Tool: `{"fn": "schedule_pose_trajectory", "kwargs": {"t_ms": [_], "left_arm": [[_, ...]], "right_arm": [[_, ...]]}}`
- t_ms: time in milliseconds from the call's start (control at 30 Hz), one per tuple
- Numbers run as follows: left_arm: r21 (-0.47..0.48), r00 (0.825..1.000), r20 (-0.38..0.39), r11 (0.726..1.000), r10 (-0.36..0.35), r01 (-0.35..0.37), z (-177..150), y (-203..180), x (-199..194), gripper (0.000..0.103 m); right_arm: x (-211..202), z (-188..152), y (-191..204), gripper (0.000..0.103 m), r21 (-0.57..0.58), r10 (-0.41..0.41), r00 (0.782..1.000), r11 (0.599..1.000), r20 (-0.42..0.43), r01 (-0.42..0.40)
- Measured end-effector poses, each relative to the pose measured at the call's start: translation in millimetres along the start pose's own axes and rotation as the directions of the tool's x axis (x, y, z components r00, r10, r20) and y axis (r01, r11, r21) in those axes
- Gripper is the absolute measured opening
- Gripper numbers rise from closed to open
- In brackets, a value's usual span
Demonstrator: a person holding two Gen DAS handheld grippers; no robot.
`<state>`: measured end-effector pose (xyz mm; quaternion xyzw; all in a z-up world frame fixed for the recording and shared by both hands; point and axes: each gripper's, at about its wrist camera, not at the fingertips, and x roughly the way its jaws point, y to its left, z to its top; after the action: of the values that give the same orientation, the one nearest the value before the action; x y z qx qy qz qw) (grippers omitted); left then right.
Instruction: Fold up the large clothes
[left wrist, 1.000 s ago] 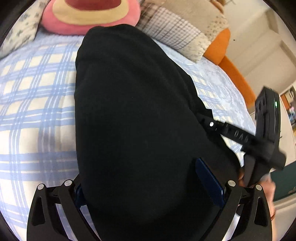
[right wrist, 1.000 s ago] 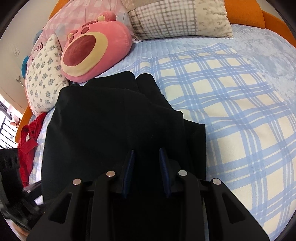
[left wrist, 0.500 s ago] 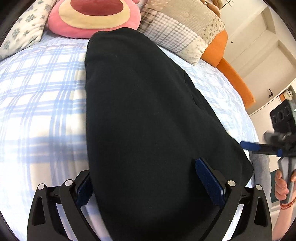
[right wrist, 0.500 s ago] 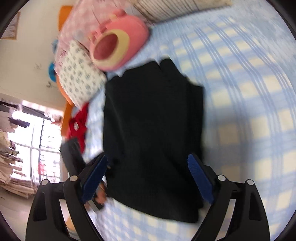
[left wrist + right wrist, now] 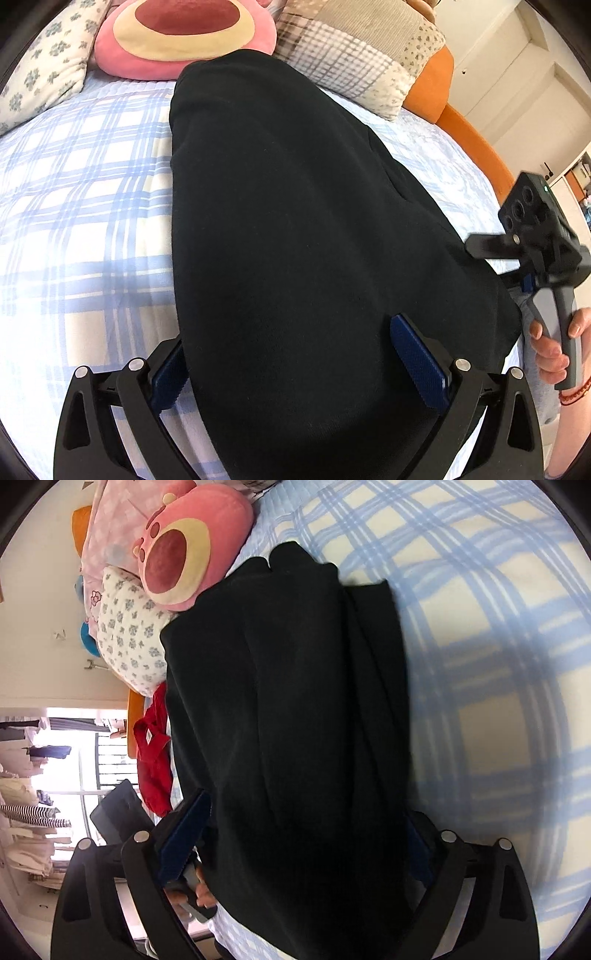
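A large black garment (image 5: pixel 295 221) lies folded lengthwise on the blue plaid bed sheet (image 5: pixel 81 206), its far end near the pillows. My left gripper (image 5: pixel 295 365) hovers over its near end, open, and the cloth covers part of the left pad. In the right wrist view the garment (image 5: pixel 288 701) shows layered folds along its right side. My right gripper (image 5: pixel 301 843) is over that end with its jaws opening wide. Cloth lies between the pads and hides most of the right one, and neither presses on it. A hand (image 5: pixel 550 350) holds its grey handle beside the bed.
At the head of the bed sit a pink plush cushion (image 5: pixel 184 33), a floral pillow (image 5: pixel 129 635) and a checked pillow (image 5: pixel 351 55) against an orange headboard (image 5: pixel 476 140). A red garment (image 5: pixel 153 753) lies at the bed's edge. Plaid sheet stretches on both sides of the black garment.
My right gripper let go of the garment's edge, spread its jaws wide, rolled and drew back off the cloth towards the bed's edge. The left gripper has barely moved.
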<state>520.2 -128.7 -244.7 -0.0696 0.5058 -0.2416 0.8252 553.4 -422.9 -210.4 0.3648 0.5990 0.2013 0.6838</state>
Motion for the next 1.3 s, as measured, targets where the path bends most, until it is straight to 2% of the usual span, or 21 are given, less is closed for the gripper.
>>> {"fn": "schedule_pose_trajectory", "kwargs": {"t_ms": [133, 167, 200, 267, 333, 467, 533, 633, 767, 967, 1133, 1300], "left_arm": [[0.016, 1.000, 0.011, 1.000, 0.019, -0.019, 3, -9, 5, 0.099], [0.018, 1.000, 0.014, 1.000, 0.023, -0.023, 3, -9, 4, 0.099], [0.018, 0.999, 0.015, 0.999, 0.029, -0.029, 3, -10, 4, 0.099], [0.026, 0.998, 0.026, 0.998, 0.049, -0.050, 4, -14, 3, 0.096], [0.032, 0.998, 0.034, 0.998, 0.061, -0.062, 5, -18, 2, 0.082], [0.066, 0.992, 0.060, 0.992, 0.107, -0.111, 9, -33, -6, 0.062], [0.066, 0.993, 0.062, 0.993, 0.098, -0.102, 13, -35, -11, 0.043], [0.012, 0.996, 0.066, 0.998, 0.066, -0.067, 21, -30, -20, 0.034], [0.043, 0.989, 0.121, 0.995, 0.085, -0.091, 22, -46, -43, 0.030], [0.087, 0.981, 0.168, 0.990, 0.093, -0.109, 24, -67, -88, 0.030], [0.166, 0.963, 0.245, 0.973, 0.114, -0.158, 21, -106, -142, 0.030], [0.217, 0.950, 0.298, 0.963, 0.088, -0.158, 17, -156, -186, 0.030]], "right_arm": [[11, -3, 21, 0.091, -0.060, -0.138, 0.990, 0.988, 0.018, 0.139], [11, -5, 23, 0.082, -0.075, -0.175, 0.984, 0.982, 0.023, 0.176], [13, -7, 29, 0.078, -0.090, -0.214, 0.976, 0.972, 0.028, 0.216], [11, -9, 36, 0.067, -0.093, -0.245, 0.969, 0.964, 0.044, 0.248], [9, -13, 40, 0.061, -0.092, -0.271, 0.961, 0.957, 0.059, 0.276], [5, -19, 51, 0.044, -0.101, -0.285, 0.952, 0.950, 0.112, 0.296], [2, -25, 62, 0.040, -0.118, -0.289, 0.946, 0.944, 0.148, 0.308], [0, -33, 80, 0.036, -0.141, -0.277, 0.942, 0.942, 0.190, 0.305], [-8, -47, 106, 0.031, -0.193, -0.259, 0.942, 0.934, 0.215, 0.301], [-34, -69, 130, 0.030, -0.239, -0.207, 0.947, 0.933, 0.247, 0.267], [-79, -96, 148, 0.030, -0.254, -0.145, 0.944, 0.941, 0.296, 0.224], [-138, -129, 165, 0.030, -0.271, -0.122, 0.924, 0.935, 0.363, 0.230]]}}
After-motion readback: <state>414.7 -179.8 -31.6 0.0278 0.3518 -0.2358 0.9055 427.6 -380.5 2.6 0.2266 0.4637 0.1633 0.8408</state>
